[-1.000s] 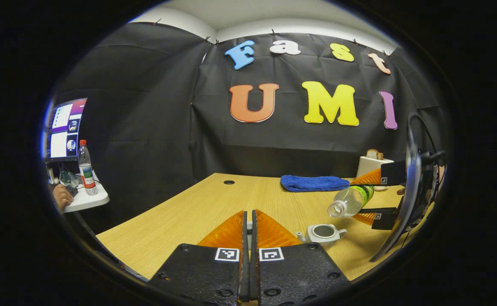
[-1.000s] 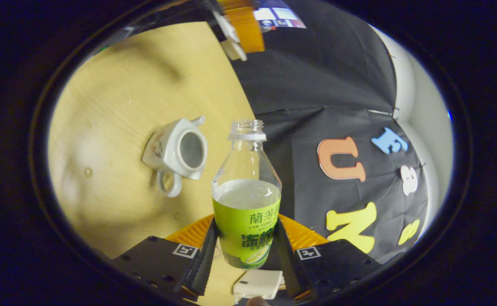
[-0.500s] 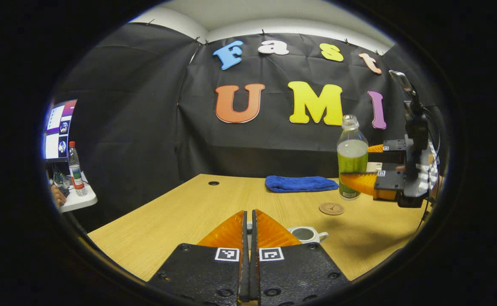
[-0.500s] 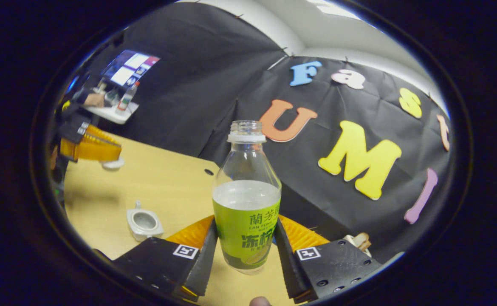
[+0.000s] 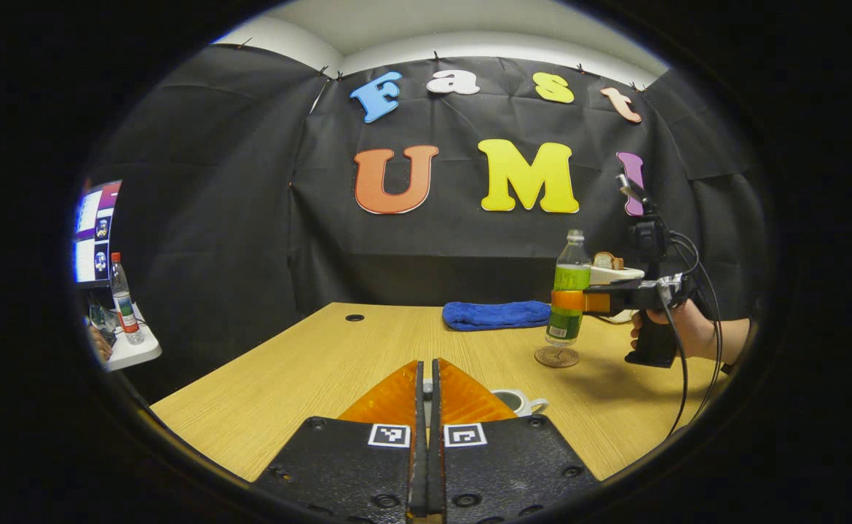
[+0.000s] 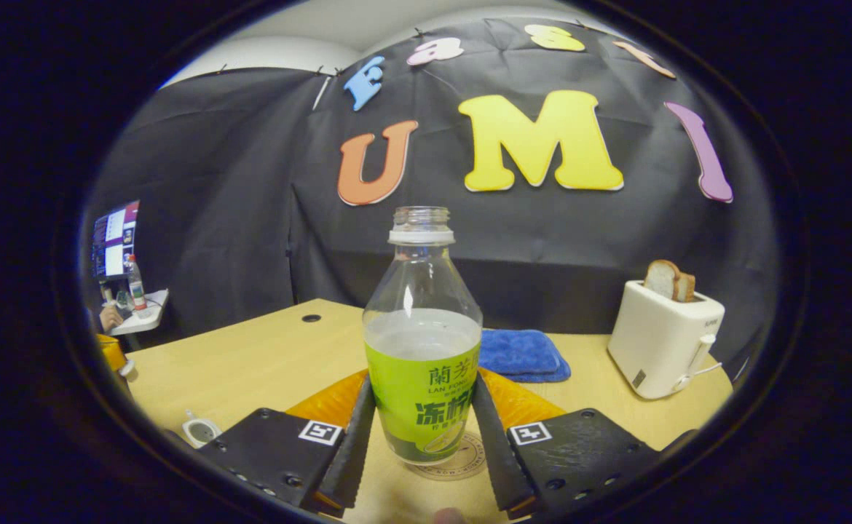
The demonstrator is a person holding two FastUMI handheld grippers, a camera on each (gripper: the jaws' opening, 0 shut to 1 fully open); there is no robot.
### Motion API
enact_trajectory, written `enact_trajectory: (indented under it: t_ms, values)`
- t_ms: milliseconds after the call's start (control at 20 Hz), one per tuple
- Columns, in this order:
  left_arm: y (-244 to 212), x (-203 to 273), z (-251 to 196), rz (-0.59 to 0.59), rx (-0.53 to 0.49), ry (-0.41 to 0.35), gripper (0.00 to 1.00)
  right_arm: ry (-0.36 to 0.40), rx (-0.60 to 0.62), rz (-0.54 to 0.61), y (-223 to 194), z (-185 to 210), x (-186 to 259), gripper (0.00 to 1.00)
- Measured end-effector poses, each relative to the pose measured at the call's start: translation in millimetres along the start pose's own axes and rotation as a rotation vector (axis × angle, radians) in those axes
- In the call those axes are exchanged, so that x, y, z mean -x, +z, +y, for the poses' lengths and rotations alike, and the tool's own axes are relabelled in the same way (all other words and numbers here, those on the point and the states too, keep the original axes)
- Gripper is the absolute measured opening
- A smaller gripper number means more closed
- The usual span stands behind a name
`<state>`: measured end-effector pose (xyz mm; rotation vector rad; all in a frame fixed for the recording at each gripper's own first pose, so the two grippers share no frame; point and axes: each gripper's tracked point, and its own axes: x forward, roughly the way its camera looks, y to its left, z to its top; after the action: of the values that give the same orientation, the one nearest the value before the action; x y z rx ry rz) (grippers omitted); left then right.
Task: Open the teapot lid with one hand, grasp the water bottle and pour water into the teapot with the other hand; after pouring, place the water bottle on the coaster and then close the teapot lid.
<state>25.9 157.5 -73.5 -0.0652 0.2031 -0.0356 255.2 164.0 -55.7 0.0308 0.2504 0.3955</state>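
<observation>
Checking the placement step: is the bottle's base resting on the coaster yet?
Cannot tell. In the left gripper view the water bottle stands upright right over the coaster; no gap shows plainly, nor does contact. The right gripper grips it.

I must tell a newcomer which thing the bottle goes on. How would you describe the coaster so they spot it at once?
Find the wooden table, then the blue cloth at its far edge. Just right of and nearer than the cloth lies the coaster, under the green-labelled bottle. It is the one flat brown disc there, unlike the white teapot.
</observation>
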Motion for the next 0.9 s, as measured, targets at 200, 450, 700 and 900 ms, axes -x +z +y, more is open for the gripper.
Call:
enact_trajectory:
  t_ms: [200,450,700,900]
  values:
    - [-4,-1,0,0.007,-0.003,-0.001,0.03,-0.041,0.008,0.021,-18,-17,-16,0.70]
    - [-5,-2,0,0.011,-0.004,0.000,0.03,-0.064,0.018,0.020,-22,-24,-23,0.70]
    - [-6,-2,-1,0.012,-0.008,-0.001,0.03,-0.075,0.000,0.024,-27,-27,-24,0.72]
    - [-7,-4,-4,0.016,-0.007,-0.006,0.03,-0.083,-0.008,0.006,-20,-27,-17,0.83]
